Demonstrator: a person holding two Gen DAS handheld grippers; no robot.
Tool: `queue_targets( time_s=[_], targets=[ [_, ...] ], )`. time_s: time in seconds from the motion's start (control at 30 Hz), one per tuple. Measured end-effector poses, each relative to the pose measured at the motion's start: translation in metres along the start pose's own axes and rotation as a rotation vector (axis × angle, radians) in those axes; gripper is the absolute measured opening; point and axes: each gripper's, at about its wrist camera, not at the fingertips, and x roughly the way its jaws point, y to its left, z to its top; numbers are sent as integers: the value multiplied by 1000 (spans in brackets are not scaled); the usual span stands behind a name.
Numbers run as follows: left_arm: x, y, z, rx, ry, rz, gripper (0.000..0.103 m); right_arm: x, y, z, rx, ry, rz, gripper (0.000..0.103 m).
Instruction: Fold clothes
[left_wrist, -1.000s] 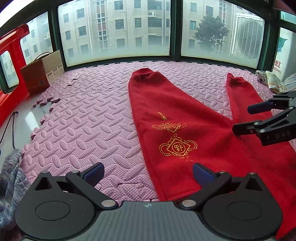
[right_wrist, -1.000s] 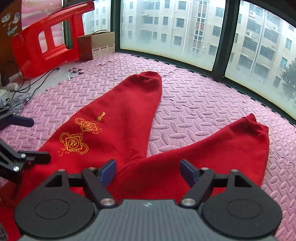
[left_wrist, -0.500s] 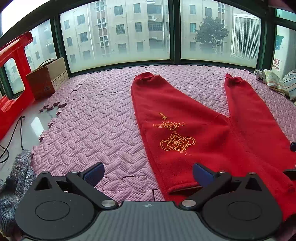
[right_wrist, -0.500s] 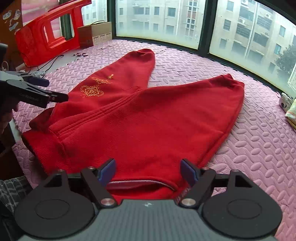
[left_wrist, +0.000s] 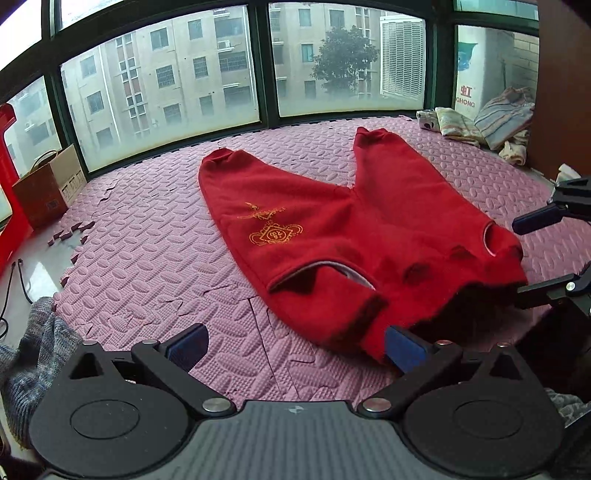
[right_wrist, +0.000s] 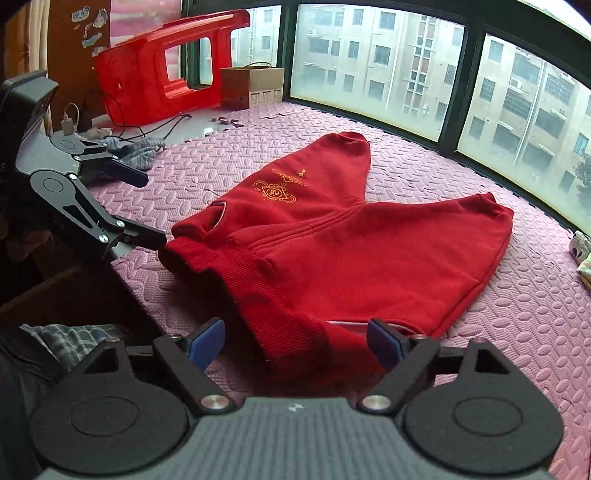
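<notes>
Here the red trousers (left_wrist: 332, 236) were spread on the pink foam mat (left_wrist: 147, 266), waistband at its near edge, legs splayed toward the window edge. Both tongs were held apart, clamped on nothing: the left gripper (left_wrist: 291, 345) beside the waistband's left corner, the right gripper (right_wrist: 295, 341) straddling its right corner. Each corner was thus matched to its nearer gripper.

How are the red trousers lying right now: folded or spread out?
Spread, not folded: the red trousers lie on the pink mat with both legs splayed apart.
</notes>
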Motion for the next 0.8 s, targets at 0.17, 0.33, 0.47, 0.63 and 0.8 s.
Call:
queue_targets(
  time_s=[0.17, 0.33, 0.47, 0.63, 0.8],
  targets=[
    [6, -13, -3, -13, -49, 88, 103, -1, 10, -8, -25, -58, -176, 87],
    [8, -4, -1, -89, -57, 156, 103, -6, 16, -12, -67, -118, -335, 90],
    [-3, -11, -3, -47, -87, 82, 103, -3, 12, -9, -38, -134, -340, 90],
    [3, -31, -5, 23, -77, 63, 103, -2, 4, -1, 38, -158, -338, 90],
    [16, -23, -4, -99, -33, 65, 103, -5, -6, 8, 111, -182, -359, 91]
  ],
)
